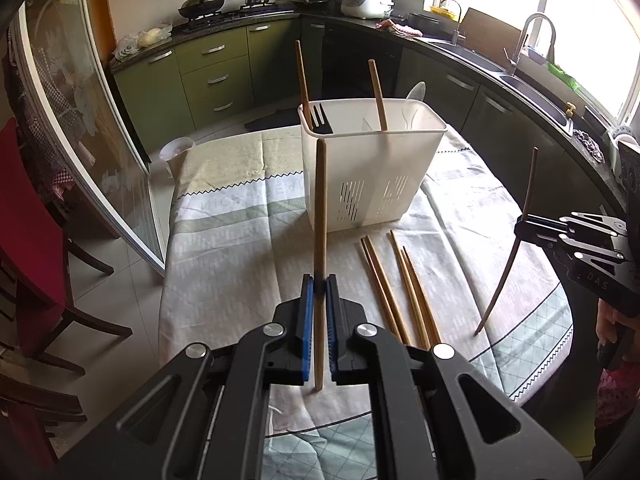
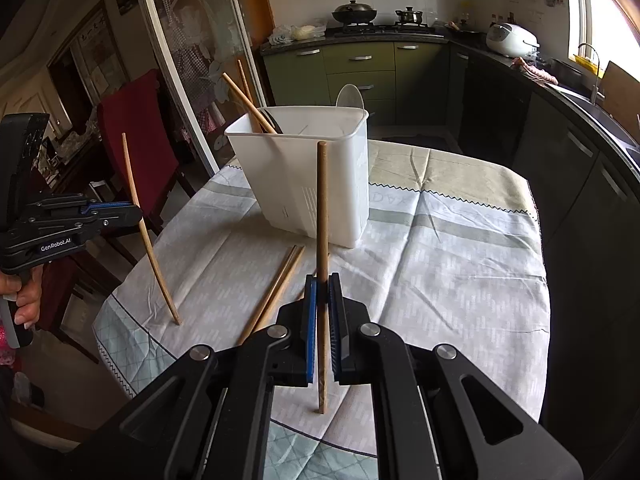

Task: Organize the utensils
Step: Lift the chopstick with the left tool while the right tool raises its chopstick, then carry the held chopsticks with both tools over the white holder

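My left gripper (image 1: 319,285) pinches one chopstick (image 1: 320,216) upright between its blue pads. My right gripper (image 2: 323,286) is clamped on a second chopstick (image 2: 322,216), also near vertical. Past them, four loose chopsticks (image 1: 394,284) lie on the tablecloth (image 1: 240,232), just in front of the white utensil caddy (image 1: 368,172). The caddy holds two chopsticks (image 1: 378,96), a black fork (image 1: 320,118) and a white spoon (image 1: 414,100).
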A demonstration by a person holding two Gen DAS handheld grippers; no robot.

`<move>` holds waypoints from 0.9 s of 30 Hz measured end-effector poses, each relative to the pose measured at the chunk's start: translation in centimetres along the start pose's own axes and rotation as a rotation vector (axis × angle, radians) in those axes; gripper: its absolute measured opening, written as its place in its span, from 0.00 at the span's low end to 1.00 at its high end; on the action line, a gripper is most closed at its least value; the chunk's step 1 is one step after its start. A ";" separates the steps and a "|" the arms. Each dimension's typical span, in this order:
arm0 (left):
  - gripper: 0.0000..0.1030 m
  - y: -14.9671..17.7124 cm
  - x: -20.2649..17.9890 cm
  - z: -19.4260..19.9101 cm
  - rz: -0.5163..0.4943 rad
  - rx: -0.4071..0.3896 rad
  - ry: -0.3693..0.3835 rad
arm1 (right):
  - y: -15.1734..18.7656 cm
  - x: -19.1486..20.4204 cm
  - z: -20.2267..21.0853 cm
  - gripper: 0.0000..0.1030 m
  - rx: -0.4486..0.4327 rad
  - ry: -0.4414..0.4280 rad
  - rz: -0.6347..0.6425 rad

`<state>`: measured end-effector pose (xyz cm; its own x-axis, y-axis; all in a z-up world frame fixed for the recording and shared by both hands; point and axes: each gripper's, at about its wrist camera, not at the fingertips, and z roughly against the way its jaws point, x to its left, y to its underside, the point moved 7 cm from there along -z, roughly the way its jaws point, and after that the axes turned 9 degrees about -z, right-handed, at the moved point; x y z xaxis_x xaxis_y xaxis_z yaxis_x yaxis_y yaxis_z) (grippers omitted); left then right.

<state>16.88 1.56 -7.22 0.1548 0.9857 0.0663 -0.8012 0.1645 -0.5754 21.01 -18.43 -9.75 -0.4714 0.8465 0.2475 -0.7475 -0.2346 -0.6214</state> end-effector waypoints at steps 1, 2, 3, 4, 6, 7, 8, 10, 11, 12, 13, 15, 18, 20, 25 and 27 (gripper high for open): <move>0.06 0.0 0.0 0.1 -0.002 -0.003 0.001 | 0.0 0.0 0.0 0.06 0.000 0.000 0.000; 0.06 -0.1 -0.1 0.2 -0.005 -0.006 0.001 | 0.0 0.0 0.0 0.06 0.000 0.000 0.001; 0.06 -0.1 -0.1 0.2 -0.007 -0.009 0.000 | 0.0 0.0 0.0 0.06 0.000 0.000 0.001; 0.06 -0.1 -0.2 0.2 -0.009 -0.009 0.001 | 0.0 0.0 0.0 0.06 0.000 0.000 0.000; 0.06 -0.1 -0.3 0.2 -0.010 -0.012 0.005 | 0.0 0.0 0.0 0.06 -0.001 0.000 0.000; 0.06 -0.1 -0.3 0.2 -0.012 -0.013 0.005 | 0.0 0.0 0.0 0.06 -0.001 0.000 0.000; 0.06 -0.1 -0.3 0.2 -0.014 -0.014 0.006 | 0.0 0.0 0.0 0.06 -0.001 -0.001 0.000; 0.06 -0.1 -0.4 0.3 -0.016 -0.017 0.007 | 0.0 0.1 0.1 0.06 -0.002 -0.003 0.000; 0.06 -0.1 -0.4 0.4 -0.018 -0.020 0.007 | 0.0 0.1 0.2 0.06 -0.002 -0.004 0.001; 0.06 -0.1 -0.4 0.4 -0.020 -0.022 0.006 | 0.0 0.1 0.2 0.06 -0.003 -0.005 0.001; 0.06 -0.2 -0.4 0.5 -0.022 -0.024 0.003 | -0.1 0.1 0.3 0.06 -0.004 -0.006 0.003; 0.06 -0.2 -0.4 0.6 -0.022 -0.028 0.004 | -0.2 0.2 0.5 0.06 -0.007 -0.008 0.004; 0.06 -0.3 -0.4 0.8 -0.021 -0.036 0.004 | -0.3 0.3 0.7 0.06 -0.011 -0.009 0.006; 0.06 -0.4 -0.4 1.0 -0.020 -0.041 0.003 | -0.4 0.4 0.8 0.06 -0.014 -0.010 0.009; 0.06 -0.6 -0.4 1.4 -0.023 -0.053 0.003 | -0.6 0.8 1.1 0.06 -0.022 -0.013 0.017; 0.06 -0.7 -0.4 1.5 -0.022 -0.057 0.004 | -0.7 0.9 1.3 0.06 -0.025 -0.014 0.020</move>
<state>16.50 1.12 -5.61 0.1748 0.9816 0.0763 -0.7632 0.1841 -0.6194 20.52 -18.13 -8.12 -0.4928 0.8349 0.2449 -0.7261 -0.2396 -0.6445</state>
